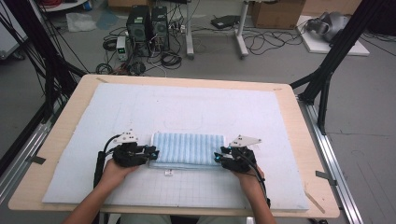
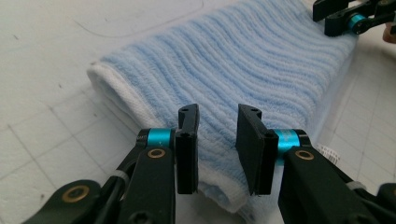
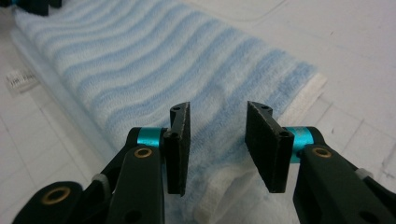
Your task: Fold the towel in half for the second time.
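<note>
Folded blue-striped towel (image 1: 188, 149) lying flat near the front middle of the white gridded mat (image 1: 140, 107), long side running across the table (image 1: 299, 140), white hems at both short ends. Small label (image 1: 168, 172) poking out from under the near edge.

Left gripper (image 1: 152, 152) parked at the towel's left end, right gripper (image 1: 219, 156) at its right end, one hand behind each, mirrored. Symmetrical placement apparently chosen so both ends can be taken at once and the cloth kept square, whether for another fold or a lift.

Left gripper view: jaws partly open, a clear gap between the pads (image 2: 187, 154), terry pile and the rolled white hem (image 2: 116, 95) showing through the gap beneath them. Nothing pinched; pads poised over the near corner of the fold rather than pressing it. Other gripper (image 2: 348, 18) visible at the far end of the towel.

Right gripper view: same picture reversed. Jaws partly open, pads (image 3: 179, 149) apart, striped cloth and white hem (image 3: 303, 100) below and between, no fabric caught.

Low, level approach along the mat likely meant to slide one pad under the stacked layers and the other over them, gathering every ply at the corner. Risk, on this reading: catching just the top layer and unfolding the stack on the lift.
</note>
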The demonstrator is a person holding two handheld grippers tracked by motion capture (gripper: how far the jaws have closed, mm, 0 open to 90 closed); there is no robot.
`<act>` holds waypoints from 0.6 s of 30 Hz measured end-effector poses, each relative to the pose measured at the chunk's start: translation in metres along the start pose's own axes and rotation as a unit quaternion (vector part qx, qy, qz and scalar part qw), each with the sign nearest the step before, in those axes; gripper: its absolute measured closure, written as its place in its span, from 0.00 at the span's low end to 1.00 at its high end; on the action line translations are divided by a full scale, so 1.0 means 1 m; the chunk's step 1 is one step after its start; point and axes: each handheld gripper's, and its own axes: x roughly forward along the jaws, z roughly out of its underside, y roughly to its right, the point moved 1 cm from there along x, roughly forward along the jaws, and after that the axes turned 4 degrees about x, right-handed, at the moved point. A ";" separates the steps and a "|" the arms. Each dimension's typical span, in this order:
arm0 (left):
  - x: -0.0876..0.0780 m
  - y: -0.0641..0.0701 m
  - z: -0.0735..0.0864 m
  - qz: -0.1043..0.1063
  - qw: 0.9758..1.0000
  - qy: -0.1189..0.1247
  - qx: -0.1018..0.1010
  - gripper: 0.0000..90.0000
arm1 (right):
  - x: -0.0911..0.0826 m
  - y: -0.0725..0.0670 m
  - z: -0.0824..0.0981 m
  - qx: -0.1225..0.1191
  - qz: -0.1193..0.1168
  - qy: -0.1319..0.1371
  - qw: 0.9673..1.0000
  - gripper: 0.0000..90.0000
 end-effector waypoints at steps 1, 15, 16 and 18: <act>0.000 0.001 0.000 0.002 1.000 -0.005 0.003 0.77 | 0.001 0.000 0.001 0.000 -0.004 -0.007 1.000 0.67; -0.022 -0.008 0.000 -0.006 0.995 0.098 0.018 0.58 | -0.030 0.011 0.002 0.028 0.044 0.070 0.996 0.42; -0.025 -0.011 -0.001 -0.014 0.993 0.115 0.014 0.56 | -0.033 0.014 0.003 0.030 0.053 0.076 0.995 0.40; -0.030 -0.013 -0.002 -0.031 0.990 0.141 0.004 0.46 | -0.040 0.020 0.007 0.038 0.073 0.080 0.993 0.35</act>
